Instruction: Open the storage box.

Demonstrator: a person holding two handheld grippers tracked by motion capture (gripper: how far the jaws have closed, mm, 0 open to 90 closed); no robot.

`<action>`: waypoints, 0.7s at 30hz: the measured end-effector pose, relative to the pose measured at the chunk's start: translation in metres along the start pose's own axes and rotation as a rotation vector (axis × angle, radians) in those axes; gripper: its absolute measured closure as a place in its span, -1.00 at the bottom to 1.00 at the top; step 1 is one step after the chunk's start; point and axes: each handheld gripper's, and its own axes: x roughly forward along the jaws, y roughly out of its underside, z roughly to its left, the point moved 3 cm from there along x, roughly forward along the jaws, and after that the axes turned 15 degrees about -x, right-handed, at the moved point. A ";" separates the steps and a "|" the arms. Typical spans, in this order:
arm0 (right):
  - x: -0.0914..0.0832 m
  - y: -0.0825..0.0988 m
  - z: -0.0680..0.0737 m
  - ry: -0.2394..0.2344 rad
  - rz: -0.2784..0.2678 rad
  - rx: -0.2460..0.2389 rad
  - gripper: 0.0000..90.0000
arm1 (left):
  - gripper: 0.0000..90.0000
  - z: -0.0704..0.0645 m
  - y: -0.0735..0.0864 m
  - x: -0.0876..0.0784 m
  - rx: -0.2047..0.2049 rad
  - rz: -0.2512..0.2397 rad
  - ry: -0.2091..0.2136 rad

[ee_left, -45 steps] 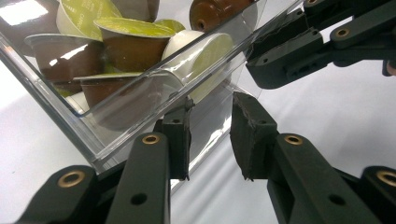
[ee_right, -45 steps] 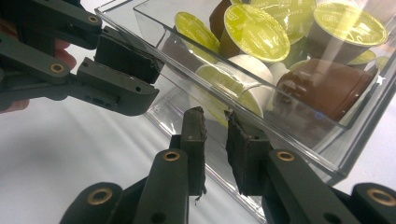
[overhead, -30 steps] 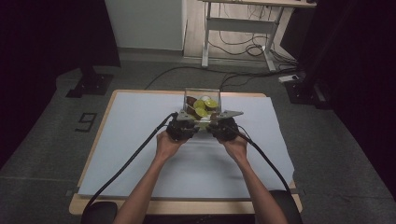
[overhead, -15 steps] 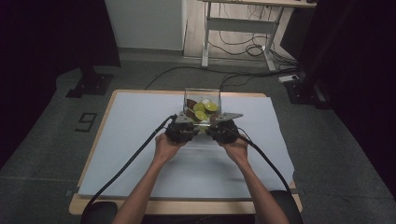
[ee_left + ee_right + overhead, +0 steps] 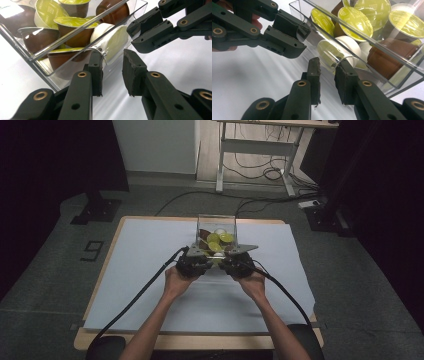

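Clear box (image 5: 216,222) sits mid-table, far side; capsules (image 5: 218,240) overlap, count unclear. Left gripper (image 5: 112,71) and right gripper (image 5: 327,72) each stand narrowly parted, straddling the box's near wall; contact indeterminate.

One clear plastic box (image 5: 216,227) sits by the white worktop's (image 5: 150,270) far edge. It holds brown coffee capsules with yellow-green foil lids (image 5: 354,18), at least five, and one white capsule (image 5: 344,45). Two black grippers.
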 end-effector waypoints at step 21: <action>-0.010 0.006 0.010 -0.017 -0.002 -0.003 0.63 | 0.54 -0.012 0.010 -0.006 0.009 -0.006 0.023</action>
